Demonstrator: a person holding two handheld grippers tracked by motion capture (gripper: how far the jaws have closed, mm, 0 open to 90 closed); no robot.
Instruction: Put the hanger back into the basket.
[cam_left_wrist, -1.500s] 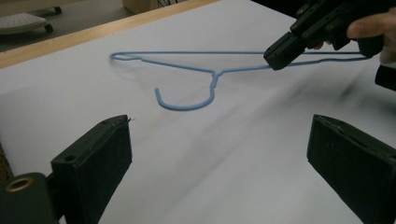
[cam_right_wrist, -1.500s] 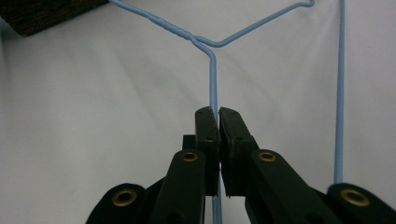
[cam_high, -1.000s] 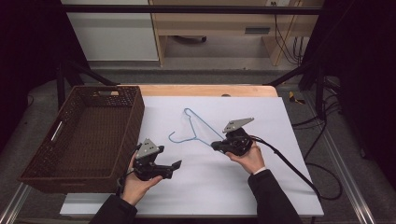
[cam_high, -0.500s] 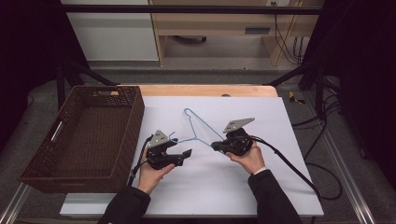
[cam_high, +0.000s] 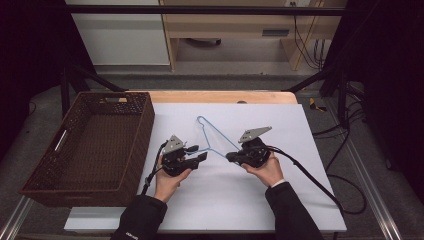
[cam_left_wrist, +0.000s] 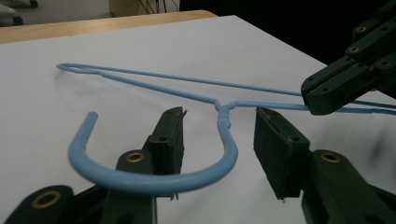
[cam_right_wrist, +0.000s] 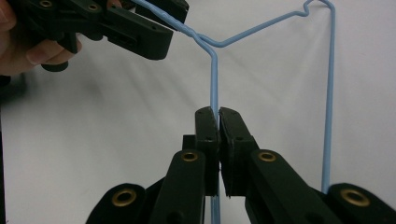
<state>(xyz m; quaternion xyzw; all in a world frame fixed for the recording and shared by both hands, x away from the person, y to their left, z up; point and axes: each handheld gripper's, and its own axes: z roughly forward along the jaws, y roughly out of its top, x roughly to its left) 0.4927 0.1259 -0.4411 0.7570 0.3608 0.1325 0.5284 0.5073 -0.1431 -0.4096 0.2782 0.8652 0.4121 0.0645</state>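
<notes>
A light-blue wire hanger (cam_high: 206, 131) lies on the white tabletop (cam_high: 300, 195), its hook pointing toward the person. My right gripper (cam_high: 229, 157) is shut on one sloping wire arm of the hanger (cam_right_wrist: 214, 79), its pads pinched on the wire in the right gripper view. My left gripper (cam_high: 201, 154) sits at the hook. In the left gripper view the twisted neck and hook (cam_left_wrist: 226, 140) run between the jaws, with a gap to each pad. Those jaws have just been closing around the hook. The right gripper's tip (cam_left_wrist: 322, 95) shows at the right.
A dark brown wicker basket (cam_high: 146, 125) stands at the left of the table, nothing visible inside. A wooden table edge (cam_high: 220, 96) runs along the back. Cables (cam_high: 310, 175) trail off to the right from the right gripper.
My left gripper has moved right and forward to the hanger's hook, and its jaws have narrowed around it. The right gripper and the hanger have stayed put.
</notes>
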